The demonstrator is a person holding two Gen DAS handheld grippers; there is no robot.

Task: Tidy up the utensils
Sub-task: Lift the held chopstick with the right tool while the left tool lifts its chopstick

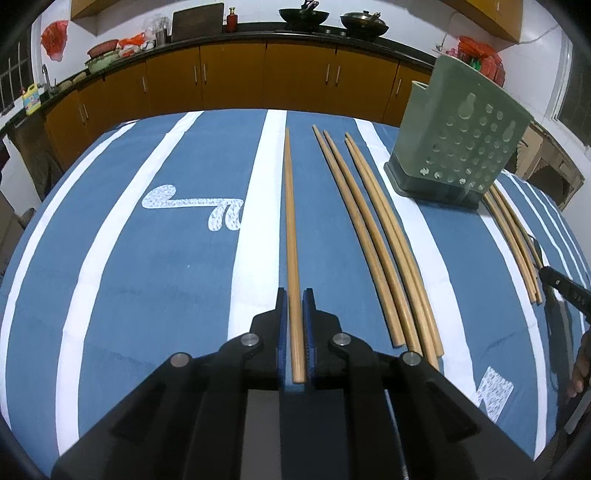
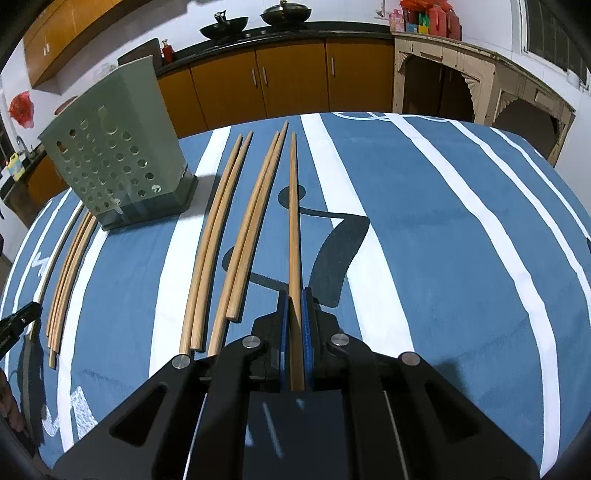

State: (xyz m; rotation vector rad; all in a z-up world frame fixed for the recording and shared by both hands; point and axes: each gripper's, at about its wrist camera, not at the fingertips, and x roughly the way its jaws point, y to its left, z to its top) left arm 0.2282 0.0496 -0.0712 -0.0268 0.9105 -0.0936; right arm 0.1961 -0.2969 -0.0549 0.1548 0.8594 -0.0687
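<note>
While the left claw (image 1: 294, 295) clamped one chopstick (image 1: 290, 221), the right claw (image 2: 294, 295) clamped another (image 2: 293, 221). Holder (image 2: 110, 155) stood upright.

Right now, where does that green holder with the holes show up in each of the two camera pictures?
Left wrist view: the green holder stands upright at the upper right, on the blue striped cloth, right of the loose chopsticks.
Right wrist view: the green holder stands at the upper left, left of the loose chopsticks.
Shared landmark: the two black woks on the counter behind the table.
</note>
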